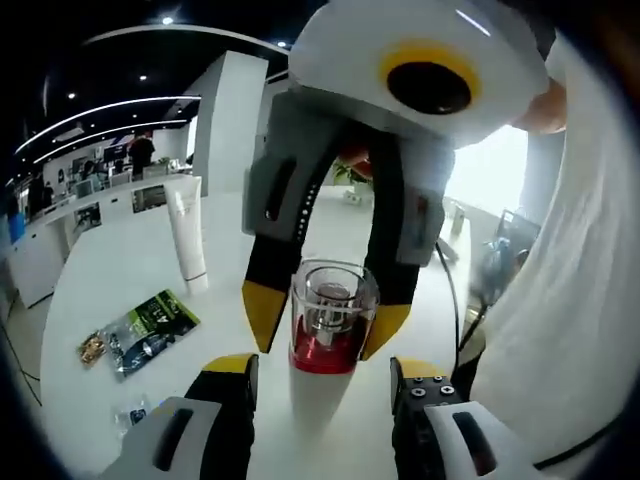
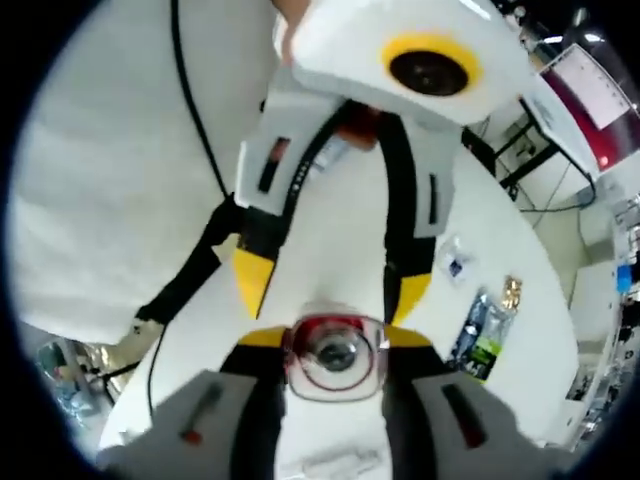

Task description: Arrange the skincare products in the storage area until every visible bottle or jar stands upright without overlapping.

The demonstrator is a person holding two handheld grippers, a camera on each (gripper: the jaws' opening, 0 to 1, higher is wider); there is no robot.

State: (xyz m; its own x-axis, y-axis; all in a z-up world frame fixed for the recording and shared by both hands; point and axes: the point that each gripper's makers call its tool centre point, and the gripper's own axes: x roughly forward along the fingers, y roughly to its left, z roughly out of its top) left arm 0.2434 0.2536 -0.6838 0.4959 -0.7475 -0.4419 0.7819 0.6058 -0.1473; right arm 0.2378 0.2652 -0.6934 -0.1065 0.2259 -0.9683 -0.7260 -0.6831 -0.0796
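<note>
Left gripper view: standing upright on the white table (image 1: 120, 260), a red bottle with a clear cap (image 1: 331, 320), just beyond the yellow tips of the left gripper (image 1: 322, 368) and centred on the gap between them. Left jaws spread wide, touching nothing. Reaching in from the far side, the right gripper (image 1: 325, 320), its two yellow-tipped fingers (image 1: 262, 312) flanking the bottle at cap and shoulder height, one on each side, pressed against it or very nearly so. Farther back on the table, a white tube (image 1: 187, 232) standing on its cap, upright. Nearer the left edge, a dark green sachet (image 1: 150, 328) lying flat, with a small packet (image 1: 133, 413) below it.

Right gripper view: seen from above, the clear cap and red rim of the bottle (image 2: 334, 356) sitting squarely between the right gripper (image 2: 334, 340) fingertips, both yellow pads against the cap's sides, jaws narrowed onto it. Opposite, the left gripper (image 2: 330, 285) with yellow tips wide apart, clear of the bottle. To the right on the table (image 2: 520, 330), the green sachet (image 2: 478, 338) and a small packet (image 2: 455, 263).
</note>
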